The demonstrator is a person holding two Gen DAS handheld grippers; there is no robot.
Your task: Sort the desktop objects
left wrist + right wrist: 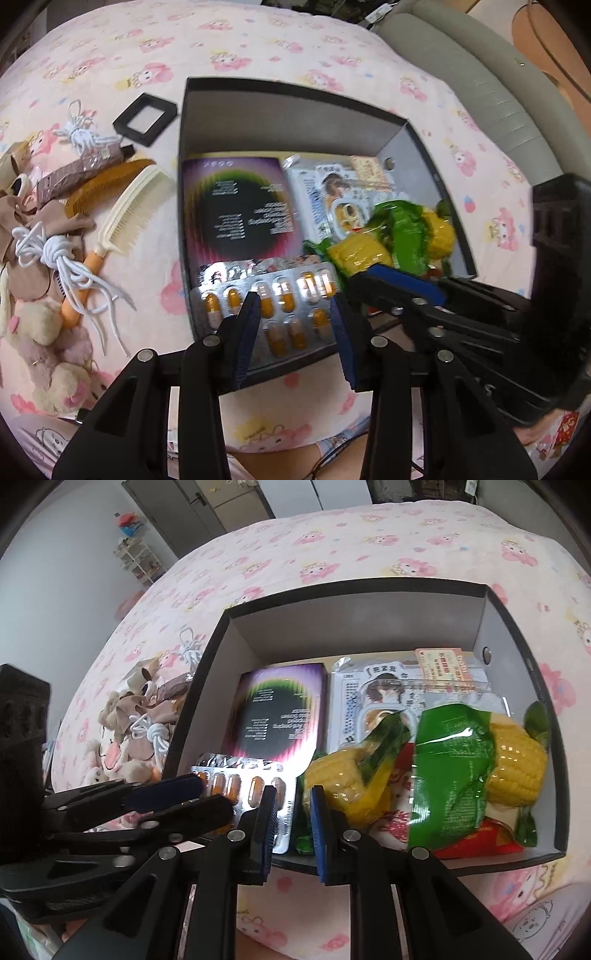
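On the bed's left side I see the unsorted pile: white cord bundle (pixel 55 254), plush toy (pixel 44 354), brown wrapped bar (pixel 77 173), brown comb (pixel 107 184) w/ cream comb (pixel 125 218) just beside it, plus a small black frame (pixel 144 120) near the box's far-left corner. Black box (pixel 280 92) sits mid-bed. Inside, left to right: purple-black booklet (pixel 236 210) at the left wall, capsule blister pack (pixel 273 306) at the near-left corner, a carded hair-accessory pack (pixel 373 698) toward the far wall, corn packets (pixel 461 760) along the right wall. My left gripper (pixel 295 325) hangs over the blister pack, fingers spread, holding nothing. Right gripper (pixel 293 805) is at the near edge btwn blister pack and corn, fingers apart w/ a narrow gap, nothing pinched.
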